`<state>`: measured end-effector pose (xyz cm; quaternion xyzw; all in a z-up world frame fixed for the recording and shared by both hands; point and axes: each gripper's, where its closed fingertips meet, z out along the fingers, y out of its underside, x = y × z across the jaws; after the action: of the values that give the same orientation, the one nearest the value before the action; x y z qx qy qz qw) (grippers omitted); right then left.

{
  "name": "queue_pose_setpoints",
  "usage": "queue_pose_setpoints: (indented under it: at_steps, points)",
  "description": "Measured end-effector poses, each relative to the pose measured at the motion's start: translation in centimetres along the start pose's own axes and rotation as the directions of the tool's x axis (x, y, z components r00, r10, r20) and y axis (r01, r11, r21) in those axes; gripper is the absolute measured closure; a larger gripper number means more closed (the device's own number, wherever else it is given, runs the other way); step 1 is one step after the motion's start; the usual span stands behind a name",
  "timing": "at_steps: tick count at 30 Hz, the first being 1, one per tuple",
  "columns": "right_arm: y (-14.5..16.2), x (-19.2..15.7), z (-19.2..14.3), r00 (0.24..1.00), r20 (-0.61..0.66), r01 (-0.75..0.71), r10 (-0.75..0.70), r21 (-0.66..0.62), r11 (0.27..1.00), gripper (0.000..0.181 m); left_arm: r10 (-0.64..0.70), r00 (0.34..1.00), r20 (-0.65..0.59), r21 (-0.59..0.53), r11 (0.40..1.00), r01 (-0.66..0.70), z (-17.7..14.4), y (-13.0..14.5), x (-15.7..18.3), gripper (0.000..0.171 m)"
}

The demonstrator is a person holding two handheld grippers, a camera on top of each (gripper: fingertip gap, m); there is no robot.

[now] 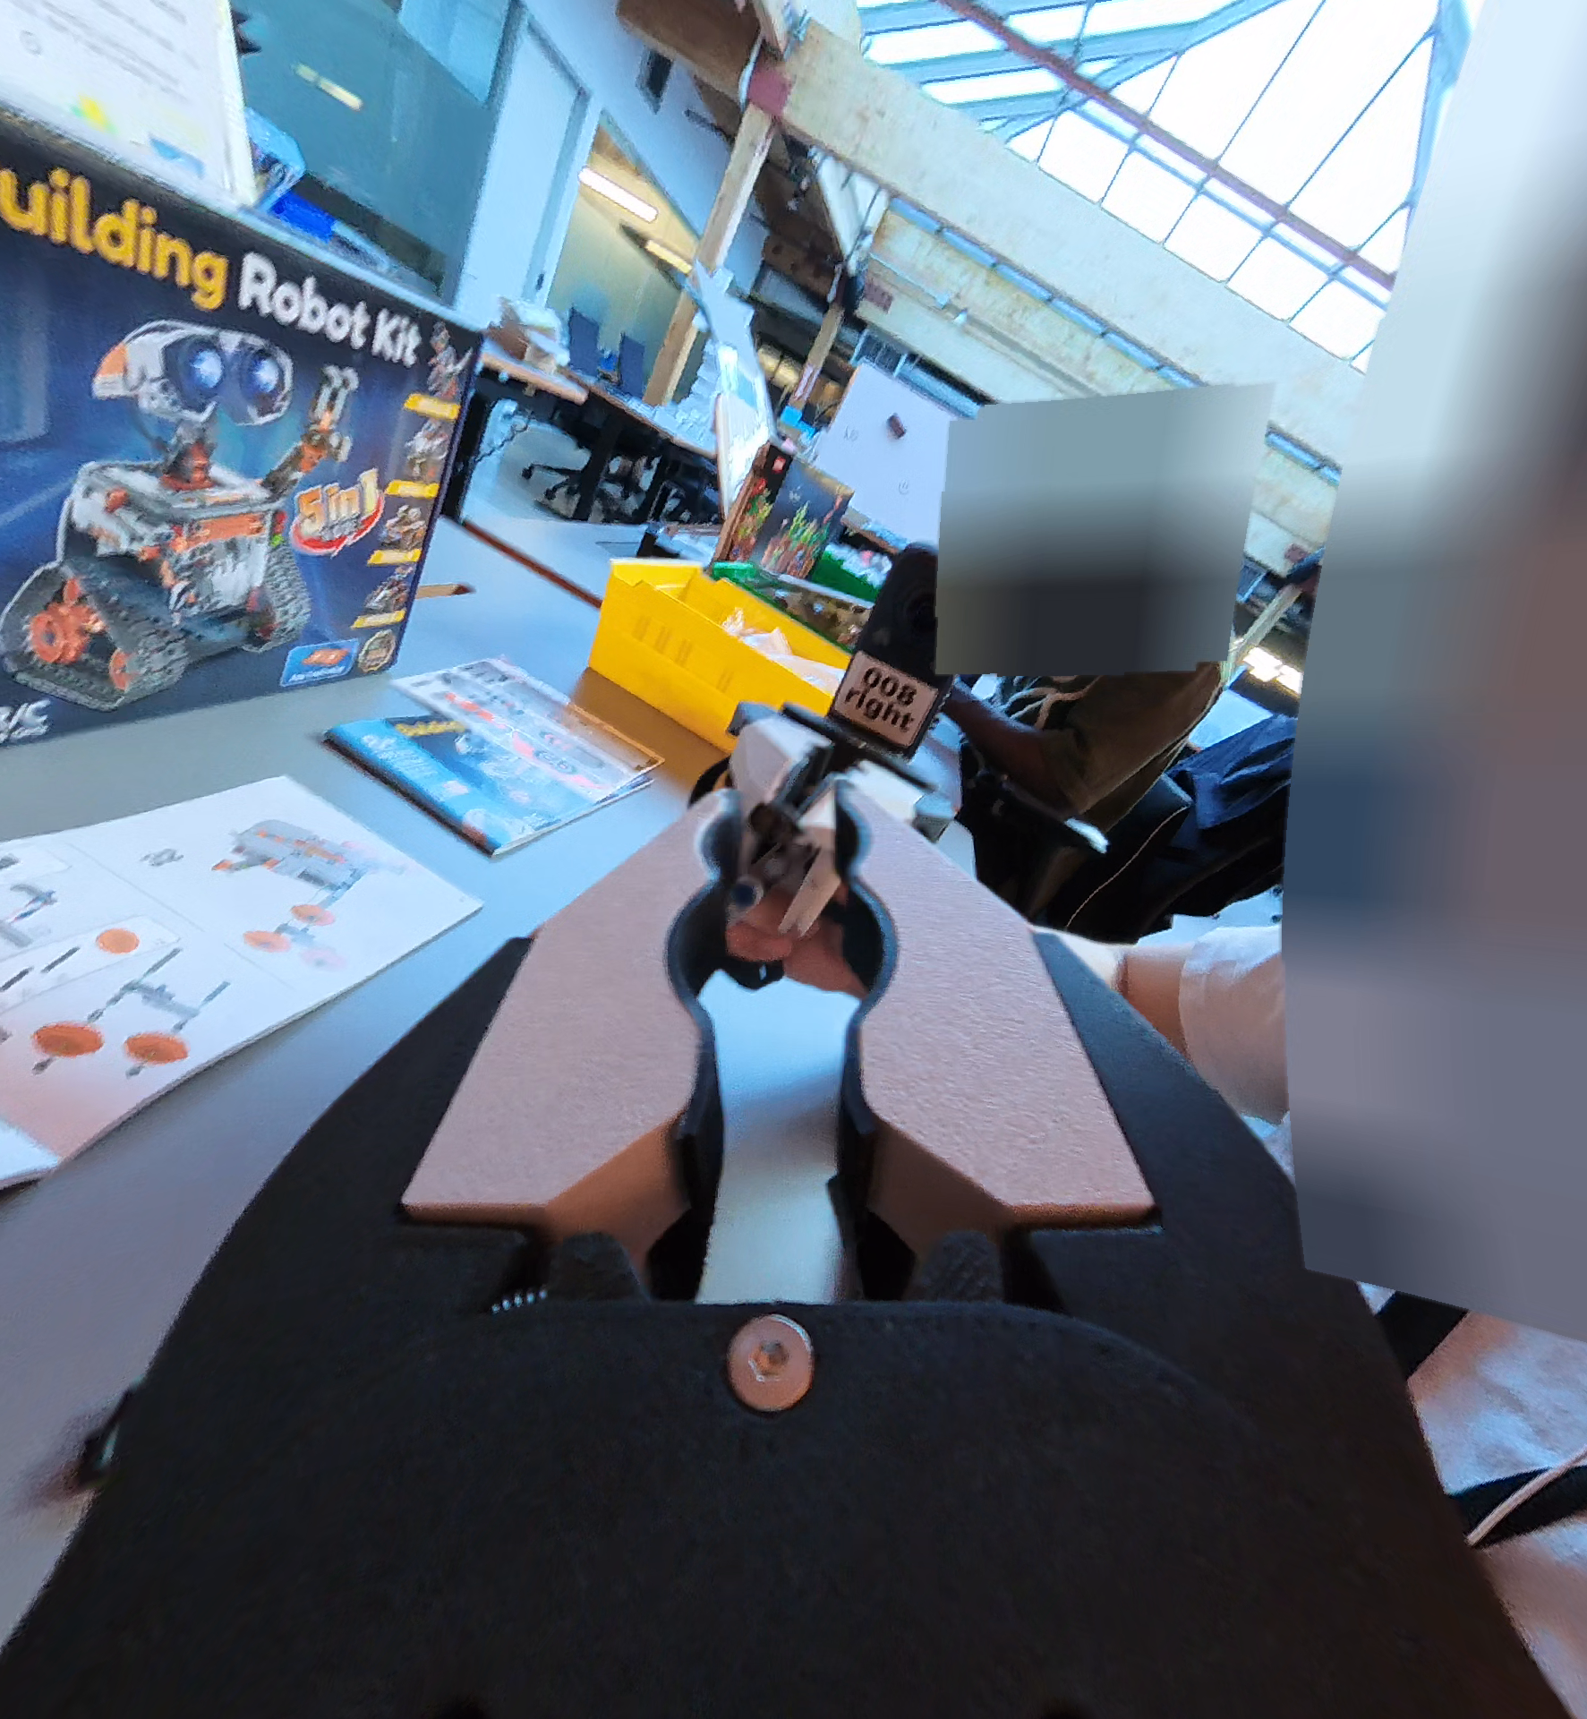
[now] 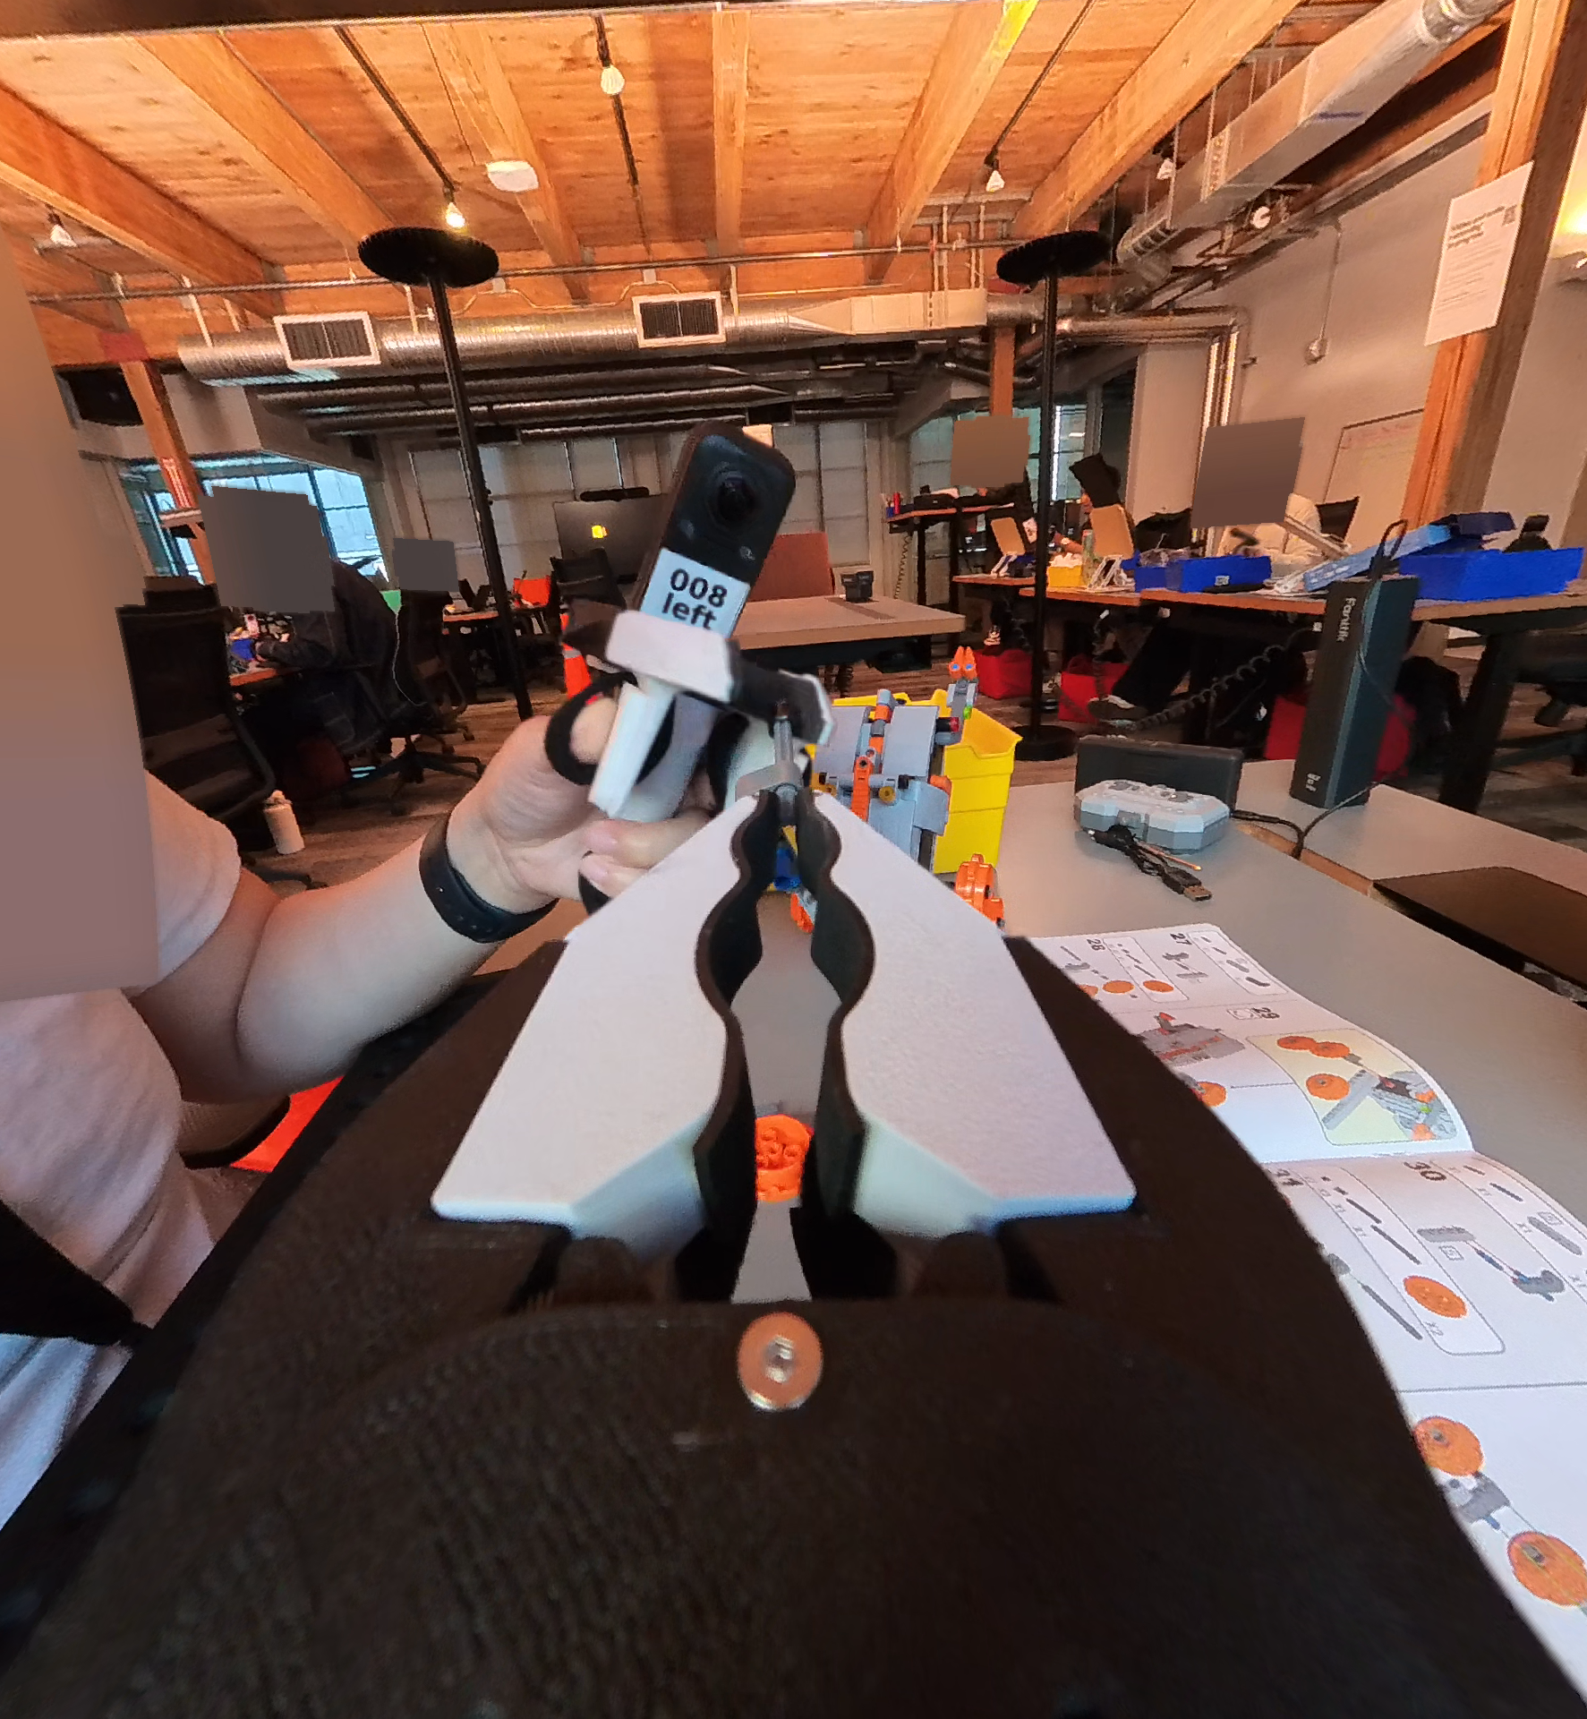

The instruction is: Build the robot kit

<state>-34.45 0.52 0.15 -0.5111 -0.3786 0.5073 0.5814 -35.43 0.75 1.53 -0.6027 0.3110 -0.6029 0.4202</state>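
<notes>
My two grippers meet tip to tip above the grey table [image 1: 510,614]. My left gripper [image 1: 785,828] is closed on a small dark building-kit part with a blue pin end [image 1: 747,893]. The right gripper's white fingers [image 1: 803,791] press in from the far side. In the right wrist view my right gripper [image 2: 785,805] is shut on a thin grey axle [image 2: 782,753] that runs up to the left gripper [image 2: 771,726], held in a person's hand [image 2: 529,828]. A half-built grey and orange robot model [image 2: 892,772] stands just behind.
A kit box [image 1: 176,446] stands at the left, with open instruction booklets [image 1: 166,939] [image 2: 1347,1116] on the table. There are also a yellow parts bin [image 1: 678,642] [image 2: 980,772], a grey controller with cable [image 2: 1152,809], and an orange wheel [image 2: 778,1153] below my right fingers. People sit at far desks. My two grippers' fingertips are within a few centimetres of each other.
</notes>
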Motion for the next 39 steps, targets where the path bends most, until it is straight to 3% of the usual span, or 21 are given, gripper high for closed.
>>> queue_pose_setpoints:
  at_steps: [3, 6, 15, 22, 29, 36, 39]
  points:
    - [-0.1, 0.0, 0.0, 1.000, 0.008, -0.013, 0.013, 0.008, 1.000, 0.178, -0.015, 1.000, -0.017, 0.049, 0.999, 0.016, -0.6, -0.8, 0.1, 0.149]
    - [-0.1, -0.1, -0.1, 1.000, 0.015, -0.012, 0.012, 0.012, 1.000, 0.178, -0.011, 0.999, -0.030, 0.065, 0.998, 0.013, -1.6, -1.1, -0.1, 0.154]
    - [0.1, -0.2, 0.1, 0.999, 0.032, -0.009, 0.008, 0.013, 1.000, 0.178, -0.040, 0.997, -0.064, 0.003, 0.999, 0.040, -0.9, 0.5, 0.0, 0.167]
    - [0.1, -0.4, 0.1, 0.998, 0.052, -0.020, 0.020, 0.011, 1.000, 0.178, -0.050, 0.996, -0.073, -0.014, 0.999, 0.049, -1.0, 0.9, 0.1, 0.168]
    - [-0.7, 0.0, -0.6, 0.998, 0.053, -0.040, 0.037, 0.041, 0.998, 0.178, -0.051, 0.998, -0.030, -0.113, 0.992, 0.047, 0.1, 3.2, -0.6, 0.167]
    - [-0.4, 0.4, -0.7, 0.998, 0.057, -0.030, 0.031, -0.012, 0.999, 0.178, -0.059, 0.998, -0.030, -0.069, 0.996, 0.056, 0.2, 2.5, -0.9, 0.167]
    - [0.0, 0.6, -0.6, 0.996, 0.064, -0.067, 0.068, -0.014, 0.998, 0.178, -0.125, 0.991, -0.043, -0.068, 0.990, 0.122, 0.1, 2.6, -1.2, 0.168]
